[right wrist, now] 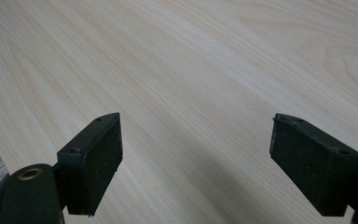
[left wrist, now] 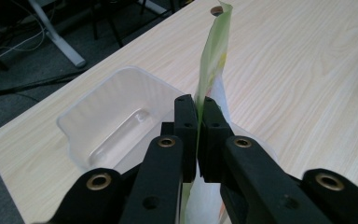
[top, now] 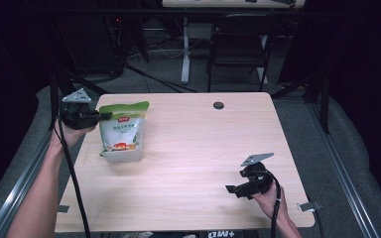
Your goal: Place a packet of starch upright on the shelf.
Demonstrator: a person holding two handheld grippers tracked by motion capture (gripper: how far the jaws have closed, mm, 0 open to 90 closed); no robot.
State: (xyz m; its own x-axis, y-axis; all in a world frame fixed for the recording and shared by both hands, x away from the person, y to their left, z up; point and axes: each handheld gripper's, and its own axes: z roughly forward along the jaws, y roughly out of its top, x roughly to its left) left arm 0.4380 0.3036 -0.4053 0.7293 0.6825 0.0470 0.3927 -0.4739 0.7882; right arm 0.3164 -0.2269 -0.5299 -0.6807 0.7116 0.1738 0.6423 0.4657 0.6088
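The left gripper (left wrist: 198,140) pinches the top edge of the green and white bag (top: 122,131), which stands in a clear tub (left wrist: 107,123). Far from the bag, the right gripper (right wrist: 196,163) hangs wide open over the table (top: 198,148).

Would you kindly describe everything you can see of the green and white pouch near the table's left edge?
The pouch is a glossy plastic stand-up bag with a green top band, a small red label and a white body with printed pictures low on its front. It stands upright in a clear plastic container on the wooden table. The left hand-held gripper is shut on its upper edge.
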